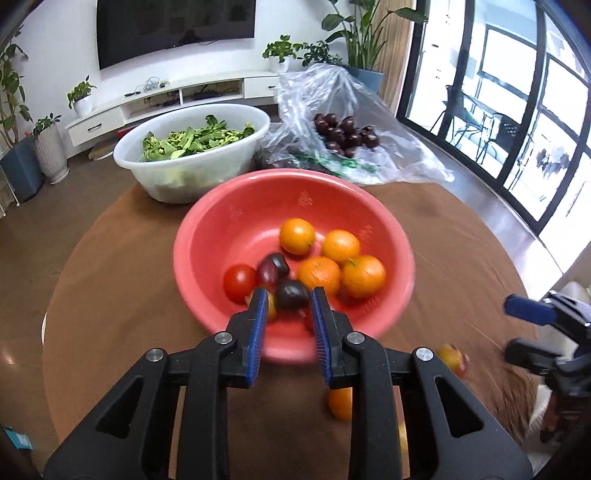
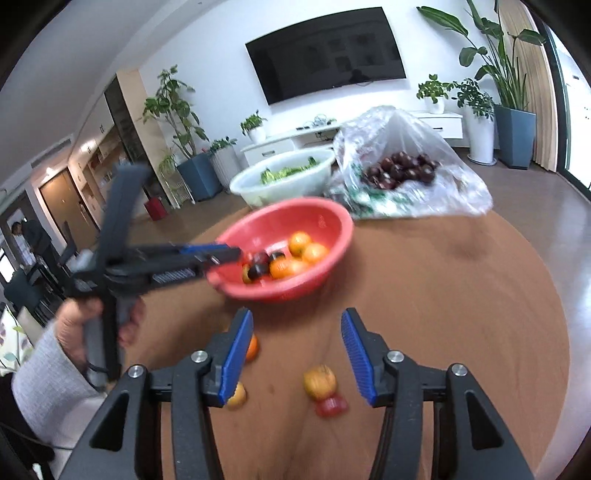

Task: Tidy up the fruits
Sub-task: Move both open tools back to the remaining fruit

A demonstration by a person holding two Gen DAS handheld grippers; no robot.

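Left tongs, parted and empty, are held over the red bowl. Right tongs, open, are aimed at loose fruit at lower centre; closing around it is required next.

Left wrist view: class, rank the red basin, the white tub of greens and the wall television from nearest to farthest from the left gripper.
1. Red basin, just beyond the left gripper.
2. White tub of greens, behind it, left.
3. Television, on the far wall.
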